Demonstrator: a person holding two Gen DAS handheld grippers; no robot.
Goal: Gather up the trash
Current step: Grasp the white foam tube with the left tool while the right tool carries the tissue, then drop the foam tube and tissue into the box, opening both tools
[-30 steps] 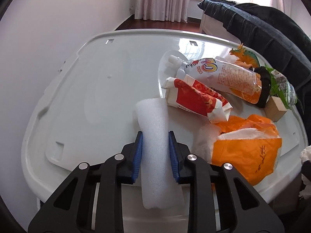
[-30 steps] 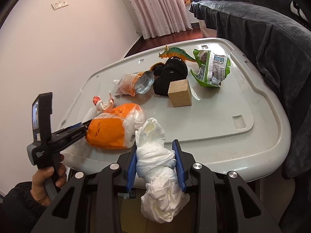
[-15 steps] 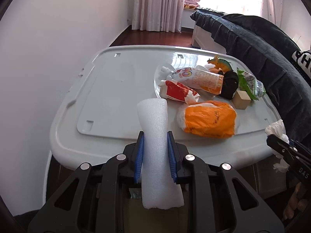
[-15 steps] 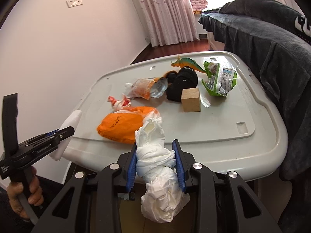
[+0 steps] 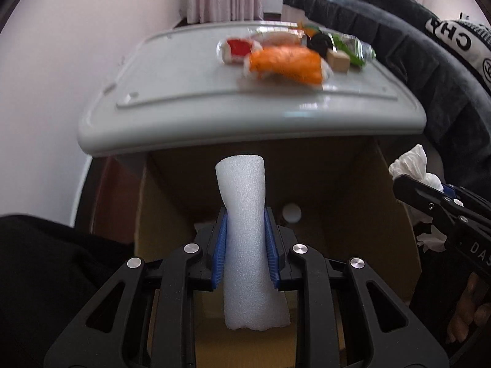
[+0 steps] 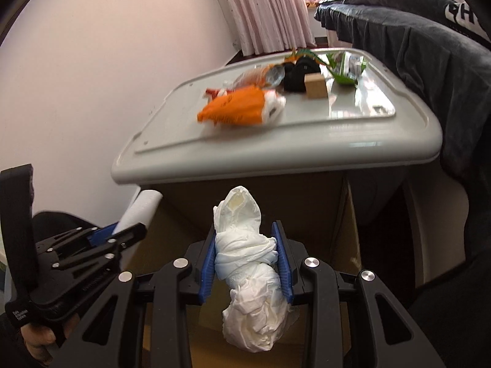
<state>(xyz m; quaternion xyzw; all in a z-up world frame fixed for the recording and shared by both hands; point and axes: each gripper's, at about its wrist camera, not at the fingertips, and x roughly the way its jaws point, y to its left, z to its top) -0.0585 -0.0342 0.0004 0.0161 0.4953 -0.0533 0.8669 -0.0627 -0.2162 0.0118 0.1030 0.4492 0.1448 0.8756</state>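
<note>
Both grippers loaded: left gripper [image 5: 245, 245] clamps a white foam roll [image 5: 245, 233] upright between its pads; right gripper [image 6: 245, 260] pinches a crumpled tissue wad [image 6: 245, 263], both over the cardboard box [image 5: 337, 190] below the table [image 5: 184, 98].

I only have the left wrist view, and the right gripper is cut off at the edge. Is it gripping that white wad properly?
Observer: Yes. The right gripper is shut on the white wad, with both pads squeezing its middle.
Operator: Is any of it loose?
Observer: A crumpled end bulges out behind the pads, above the cardboard box.
Operator: And my foam, side-on?
Observer: The foam roll juts well past the left gripper.
</note>
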